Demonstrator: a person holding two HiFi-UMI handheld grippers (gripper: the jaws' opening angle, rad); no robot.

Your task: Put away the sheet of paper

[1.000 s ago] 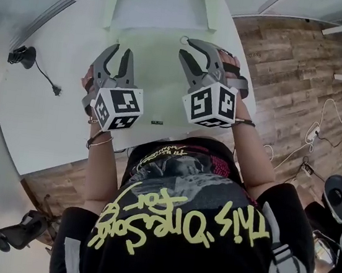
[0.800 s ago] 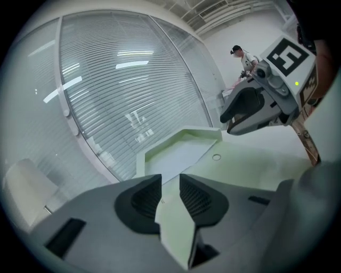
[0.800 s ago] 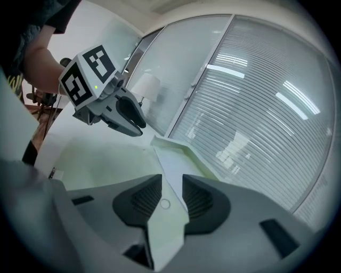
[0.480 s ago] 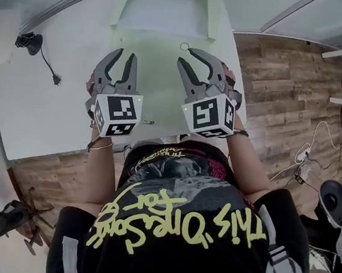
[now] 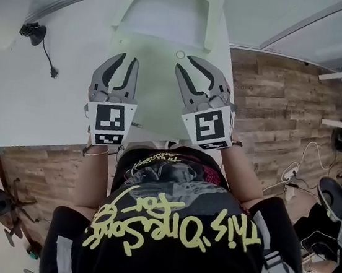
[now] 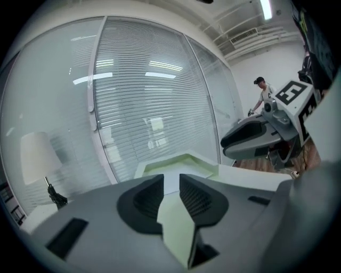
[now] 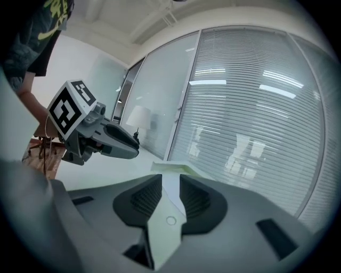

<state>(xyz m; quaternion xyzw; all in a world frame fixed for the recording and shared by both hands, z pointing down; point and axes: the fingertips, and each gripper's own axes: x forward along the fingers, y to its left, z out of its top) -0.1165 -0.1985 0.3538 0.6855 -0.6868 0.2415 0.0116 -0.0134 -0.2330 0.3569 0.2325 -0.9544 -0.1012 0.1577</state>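
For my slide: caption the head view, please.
Left tongs and right tongs, both open, held over the white table.

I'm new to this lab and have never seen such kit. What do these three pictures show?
No robot: a person holds a two-jaw hand-held gripper in each hand. The head view, from a camera on the person's head, looks down on the left hand-held gripper and right hand-held gripper above a white table. The two gripper views come from cameras riding on each gripper, looking along its jaws. On the table lie a pale green tray at the far end and a small black device with a cable. Both grippers' jaws stand apart; nothing is held.
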